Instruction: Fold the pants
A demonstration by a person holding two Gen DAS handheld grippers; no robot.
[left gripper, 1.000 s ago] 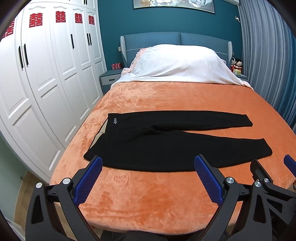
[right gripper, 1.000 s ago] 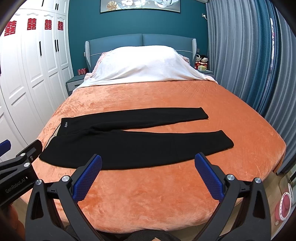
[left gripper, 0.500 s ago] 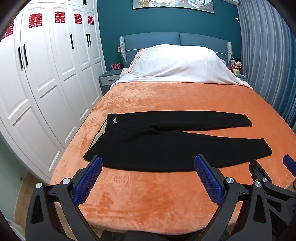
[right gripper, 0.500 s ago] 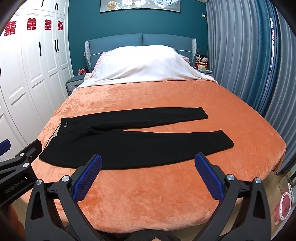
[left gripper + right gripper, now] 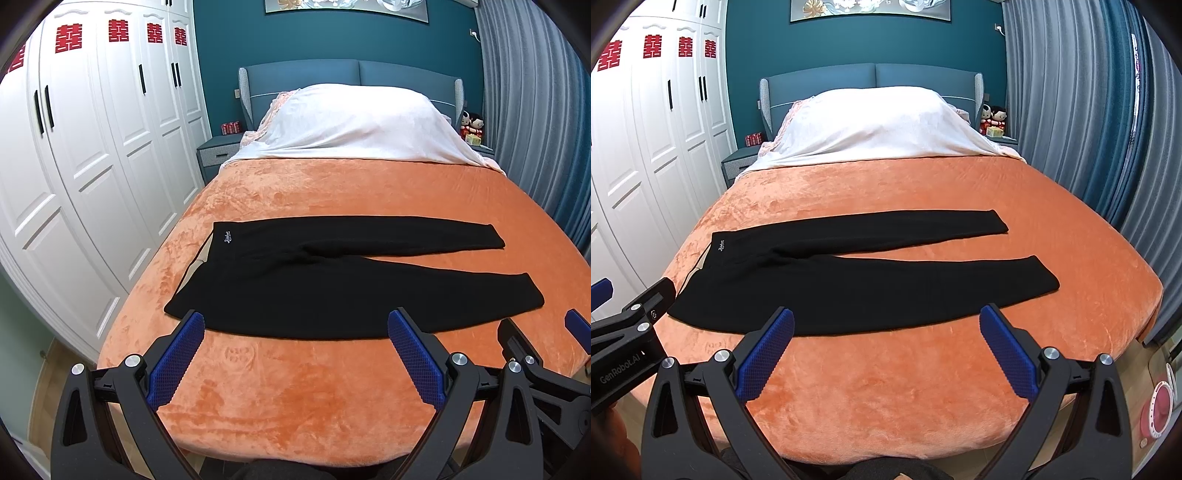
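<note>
Black pants [image 5: 332,280] lie flat on the orange bedspread [image 5: 332,387], waistband to the left, both legs stretched right and slightly apart; they also show in the right wrist view [image 5: 857,280]. My left gripper [image 5: 295,321] is open and empty, hovering just short of the near edge of the pants. My right gripper [image 5: 886,317] is open and empty at the same near edge, further right. Each gripper shows at the edge of the other's view.
White bedding [image 5: 354,125] covers the head of the bed. A white wardrobe [image 5: 74,166] runs along the left. Grey-blue curtains [image 5: 1089,129] hang on the right. Nightstands flank the blue headboard [image 5: 871,75]. The bed's front edge is right below the grippers.
</note>
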